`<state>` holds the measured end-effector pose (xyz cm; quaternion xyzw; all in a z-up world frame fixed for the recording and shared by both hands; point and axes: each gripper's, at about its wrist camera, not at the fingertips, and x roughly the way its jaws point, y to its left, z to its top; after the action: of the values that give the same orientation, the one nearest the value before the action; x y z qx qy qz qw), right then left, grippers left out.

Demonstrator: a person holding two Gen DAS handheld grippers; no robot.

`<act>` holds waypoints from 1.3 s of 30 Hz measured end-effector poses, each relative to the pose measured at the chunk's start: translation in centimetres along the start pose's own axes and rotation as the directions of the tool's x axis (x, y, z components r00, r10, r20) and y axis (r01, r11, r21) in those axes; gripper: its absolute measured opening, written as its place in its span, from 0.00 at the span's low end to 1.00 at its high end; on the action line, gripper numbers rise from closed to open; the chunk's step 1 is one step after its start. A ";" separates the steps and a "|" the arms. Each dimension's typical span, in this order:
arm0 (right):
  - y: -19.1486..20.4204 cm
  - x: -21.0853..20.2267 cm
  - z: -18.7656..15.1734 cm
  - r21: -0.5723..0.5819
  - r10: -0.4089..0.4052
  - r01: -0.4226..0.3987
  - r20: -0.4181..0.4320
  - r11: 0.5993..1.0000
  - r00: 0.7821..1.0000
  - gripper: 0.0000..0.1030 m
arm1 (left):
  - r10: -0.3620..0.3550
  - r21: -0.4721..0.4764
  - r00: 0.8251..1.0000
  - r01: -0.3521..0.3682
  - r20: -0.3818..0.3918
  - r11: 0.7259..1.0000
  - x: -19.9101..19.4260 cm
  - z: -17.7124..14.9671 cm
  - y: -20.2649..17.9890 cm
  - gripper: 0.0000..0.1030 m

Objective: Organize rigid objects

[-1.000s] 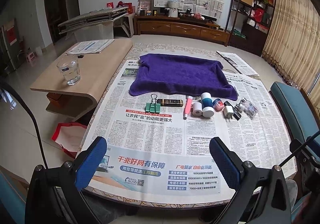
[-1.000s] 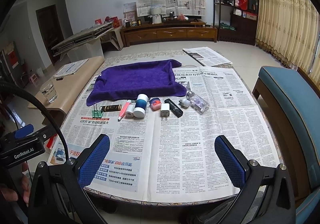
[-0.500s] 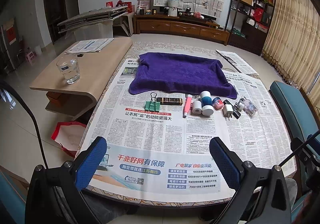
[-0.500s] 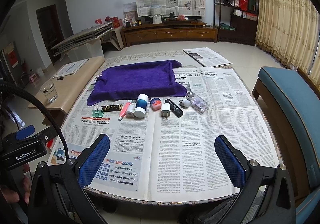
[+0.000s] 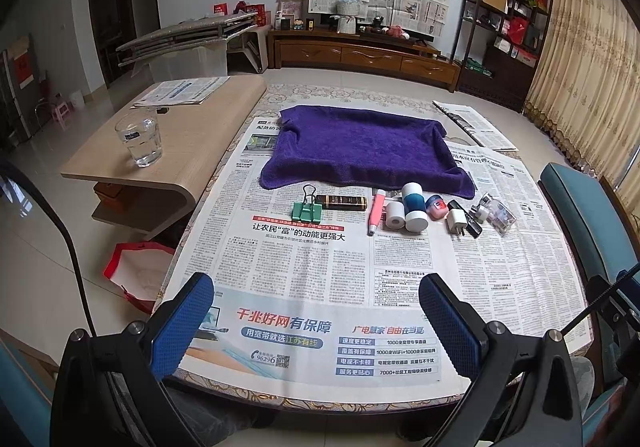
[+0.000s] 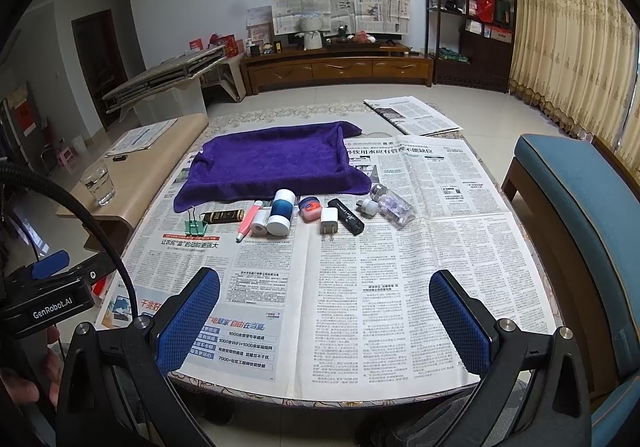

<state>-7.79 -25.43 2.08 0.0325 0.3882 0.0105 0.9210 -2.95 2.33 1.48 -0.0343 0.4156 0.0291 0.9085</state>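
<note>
A row of small objects lies on the newspaper-covered table (image 5: 304, 271), just in front of a purple towel (image 5: 360, 145): a green binder clip (image 5: 306, 210), a dark tube (image 5: 341, 202), a pink pen (image 5: 375, 212), a white roll (image 5: 395, 215), a blue-and-white bottle (image 5: 413, 207), a red jar (image 5: 437, 206), a white charger (image 5: 456, 222), a black stick (image 5: 469, 218) and a clear bottle (image 5: 496, 212). The same row shows in the right wrist view, with the bottle (image 6: 280, 212) and charger (image 6: 329, 220). My left gripper (image 5: 316, 315) and right gripper (image 6: 325, 311) are open, empty, near the table's front edge.
A low wooden side table (image 5: 192, 127) at the left holds a glass of water (image 5: 140, 141). A teal chair (image 6: 576, 207) stands at the right. A red-trimmed bag (image 5: 136, 271) lies on the floor. A folded newspaper (image 6: 412, 115) lies past the table.
Both grippers have stayed open and nearly still; the views have shifted only slightly. Nothing on the table has moved.
</note>
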 end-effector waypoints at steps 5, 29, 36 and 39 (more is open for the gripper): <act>0.0 -0.1 0.0 0.003 -0.002 0.002 -0.001 1.000 1.000 1.00 | -0.001 -0.006 1.000 0.001 0.002 1.000 -0.1 0.0 0.1 1.00; -2.2 3.8 0.7 0.011 -0.002 0.002 -0.049 1.000 0.999 1.00 | 0.007 0.045 0.999 -0.005 -0.041 0.999 4.6 1.3 -0.2 1.00; -5.4 10.9 2.2 -0.028 -0.046 0.043 -0.121 0.999 0.992 1.00 | 0.021 0.056 0.994 -0.015 -0.108 0.998 11.8 2.2 0.0 1.00; -6.9 14.3 2.6 -0.040 -0.063 0.057 -0.163 0.998 0.985 1.00 | 0.022 0.048 0.991 -0.016 -0.132 0.999 14.9 2.6 0.1 0.99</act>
<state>4.04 -31.83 -6.83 0.0035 0.4634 -0.0076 0.8861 8.76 2.97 -8.11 -0.0107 0.4758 0.0256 0.8791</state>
